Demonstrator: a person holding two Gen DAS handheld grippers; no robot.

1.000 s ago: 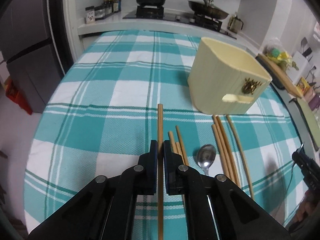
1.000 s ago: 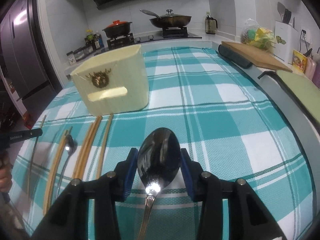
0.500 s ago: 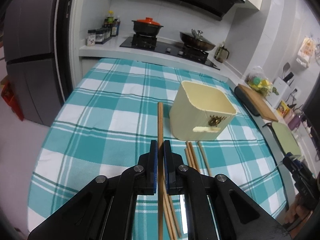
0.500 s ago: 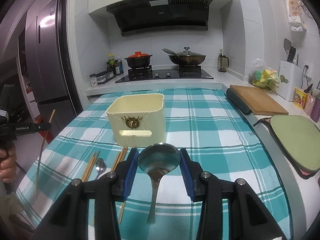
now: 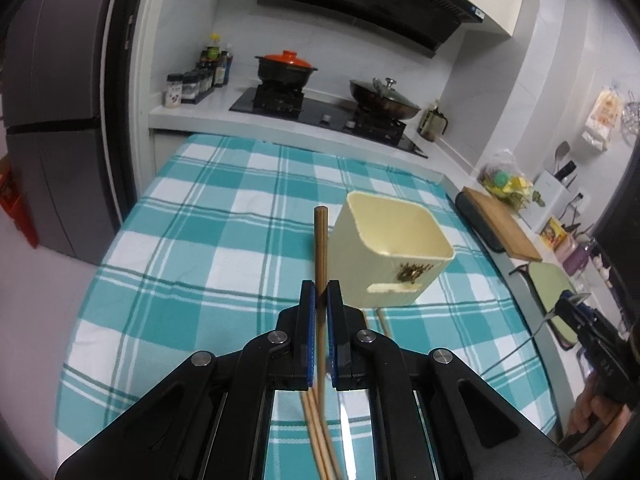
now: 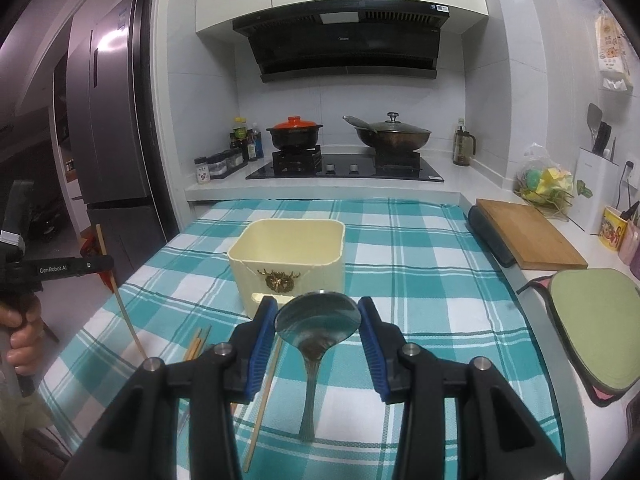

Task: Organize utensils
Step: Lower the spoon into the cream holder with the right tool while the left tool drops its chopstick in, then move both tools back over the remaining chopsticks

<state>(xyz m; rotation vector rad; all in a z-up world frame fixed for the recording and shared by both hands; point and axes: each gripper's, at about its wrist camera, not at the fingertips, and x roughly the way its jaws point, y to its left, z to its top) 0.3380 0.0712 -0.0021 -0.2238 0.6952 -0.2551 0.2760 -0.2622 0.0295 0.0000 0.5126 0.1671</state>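
Note:
My left gripper is shut on a wooden chopstick, held in the air and pointing towards the cream square utensil holder. The holder stands upright and looks empty on the teal checked tablecloth. Several chopsticks lie on the cloth below my left gripper. My right gripper is shut on the bowl of a metal spoon, whose handle hangs down, just in front of the holder. More chopsticks lie on the cloth at lower left. The left gripper with its chopstick shows at the left edge.
Behind the table is a stove with a red-lidded pot and a wok. A wooden cutting board and a green mat lie on the counter to the right. A fridge stands at left.
Both grippers have risen from the cloth, the left with its chopstick and the right with the spoon. The holder's open top now shows from above.

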